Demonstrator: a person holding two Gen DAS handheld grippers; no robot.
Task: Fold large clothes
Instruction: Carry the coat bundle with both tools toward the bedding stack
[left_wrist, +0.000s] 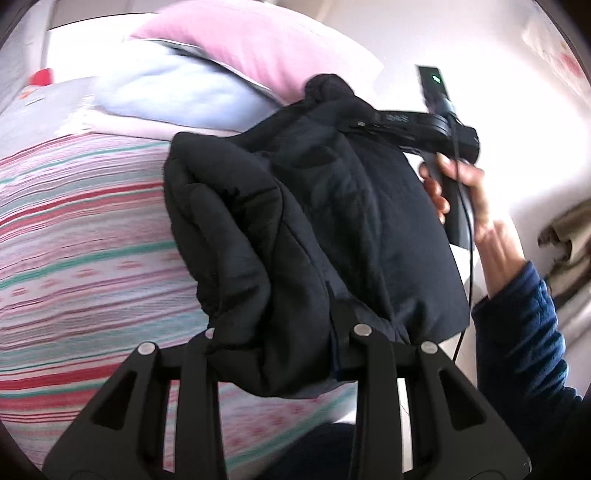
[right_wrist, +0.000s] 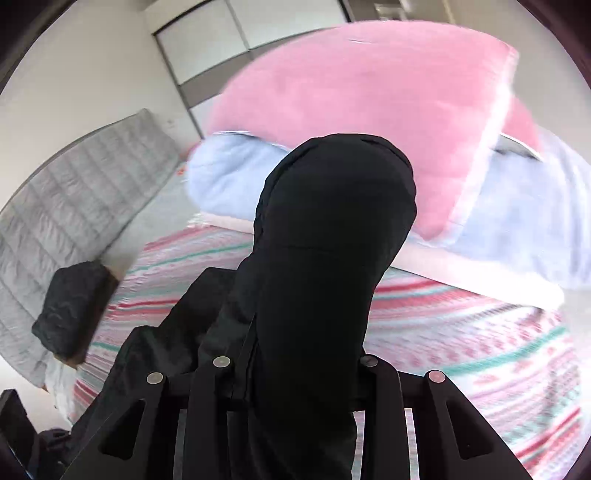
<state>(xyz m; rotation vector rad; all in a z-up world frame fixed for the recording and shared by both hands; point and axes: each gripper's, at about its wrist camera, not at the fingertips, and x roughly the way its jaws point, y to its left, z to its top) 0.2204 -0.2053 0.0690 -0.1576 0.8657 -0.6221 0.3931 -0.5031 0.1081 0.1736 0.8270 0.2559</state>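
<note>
Both claws clamp the black jacket (left_wrist: 295, 221); only left view shows the right claw (left_wrist: 332, 110).

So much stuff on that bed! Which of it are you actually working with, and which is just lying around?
In use:
- black jacket, gripped at both ends
- left gripper
- right gripper
- striped bedspread, the folding surface

Just lying about:
- pink pillow
- light blue bedding
- grey quilted mattress against the wall
- dark bundle beside the bed
</note>
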